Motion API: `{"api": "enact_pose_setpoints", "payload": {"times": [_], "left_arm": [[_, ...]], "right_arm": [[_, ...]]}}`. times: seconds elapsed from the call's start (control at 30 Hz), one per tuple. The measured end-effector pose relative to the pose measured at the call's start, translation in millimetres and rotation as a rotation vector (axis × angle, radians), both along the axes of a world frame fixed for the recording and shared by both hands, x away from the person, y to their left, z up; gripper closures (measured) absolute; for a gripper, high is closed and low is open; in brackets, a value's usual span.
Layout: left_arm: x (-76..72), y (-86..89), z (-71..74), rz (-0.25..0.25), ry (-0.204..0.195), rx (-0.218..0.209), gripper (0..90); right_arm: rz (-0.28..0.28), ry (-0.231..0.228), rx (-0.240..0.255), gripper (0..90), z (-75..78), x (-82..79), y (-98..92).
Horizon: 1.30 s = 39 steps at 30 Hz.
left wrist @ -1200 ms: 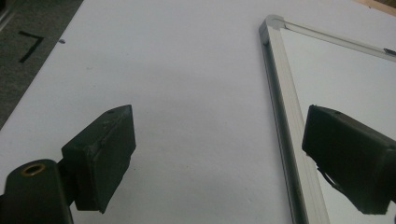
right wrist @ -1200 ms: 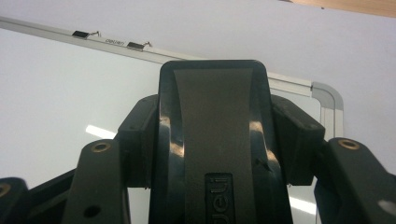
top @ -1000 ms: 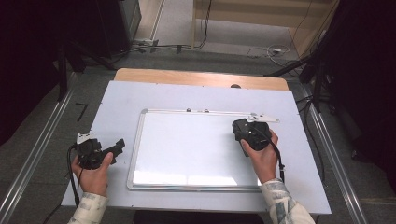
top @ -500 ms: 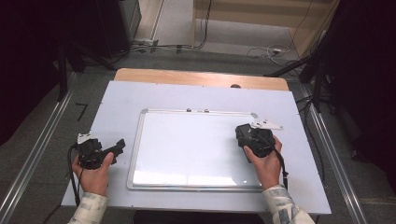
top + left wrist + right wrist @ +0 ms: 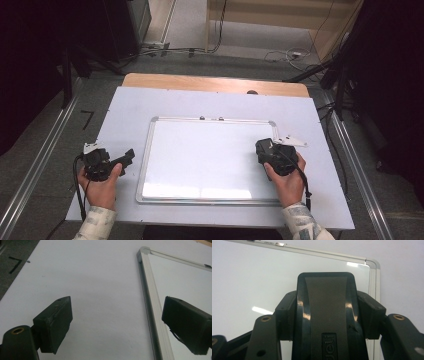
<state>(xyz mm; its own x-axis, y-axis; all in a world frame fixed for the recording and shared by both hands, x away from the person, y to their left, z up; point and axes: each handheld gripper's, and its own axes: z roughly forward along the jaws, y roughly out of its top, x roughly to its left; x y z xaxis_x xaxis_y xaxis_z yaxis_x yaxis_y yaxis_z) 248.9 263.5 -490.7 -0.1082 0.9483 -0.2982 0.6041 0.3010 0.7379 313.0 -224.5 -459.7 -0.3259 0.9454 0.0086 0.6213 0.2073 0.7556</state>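
High view: right tongs [image 5: 264,150] clamp eraser [image 5: 325,312] inside whiteboard [image 5: 200,155] right frame; left tongs [image 5: 127,157] apart beside left frame.

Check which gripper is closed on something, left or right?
The right gripper, over the whiteboard: it is shut on a black eraser. The left gripper is open beside the board's left edge, with nothing between its jaws.

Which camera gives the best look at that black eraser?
The right gripper view: the black eraser sits close up, clamped between the jaws. In the high view it is hidden in the right gripper. The left gripper view has whiteboard.
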Motion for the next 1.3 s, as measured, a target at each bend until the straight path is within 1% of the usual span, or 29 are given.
{"api": "enact_pose_setpoints", "payload": {"times": [0.17, 0.27, 0.57, 0.87, 0.93, 1.03, 1.17, 1.3], "left_arm": [[0.0, 0.5, 0.2, -0.002, 0.0, -0.002, 10.5], [0.2, 0.0, 0.3, -0.006, -0.001, -0.001, 10.5], [0.5, -0.3, 0.8, -0.01, -0.002, -0.001, 10.5], [0.0, -0.5, 1.2, -0.01, -0.005, -0.003, 10.5], [0.1, -0.7, 1.1, -0.01, -0.003, -0.001, 10.5], [0.4, -1.4, 1.1, -0.012, -0.002, 0.002, 10.5], [0.6, -2.5, 1.3, -0.013, -0.004, -0.001, 10.5], [0.7, -2.0, 1.0, -0.013, -0.002, 0.0, 10.5]], "right_arm": [[-0.034, -0.003, 0.012, 38.7, -0.1, -7.0, -5.6], [-0.042, -0.009, 0.001, 38.7, -0.4, -10.8, -6.8], [-0.072, -0.013, 0.012, 38.6, 0.4, -18.1, -12.9], [-0.097, -0.016, 0.007, 38.6, -0.6, -27.0, -16.3], [-0.111, -0.014, 0.007, 38.5, -1.4, -28.9, -16.6], [-0.127, -0.004, 0.007, 38.5, -4.1, -33.1, -15.0], [-0.135, 0.0, -0.012, 38.4, -7.5, -36.4, -8.7], [-0.158, 0.011, -0.006, 38.4, -11.2, -37.8, -4.9]]}}
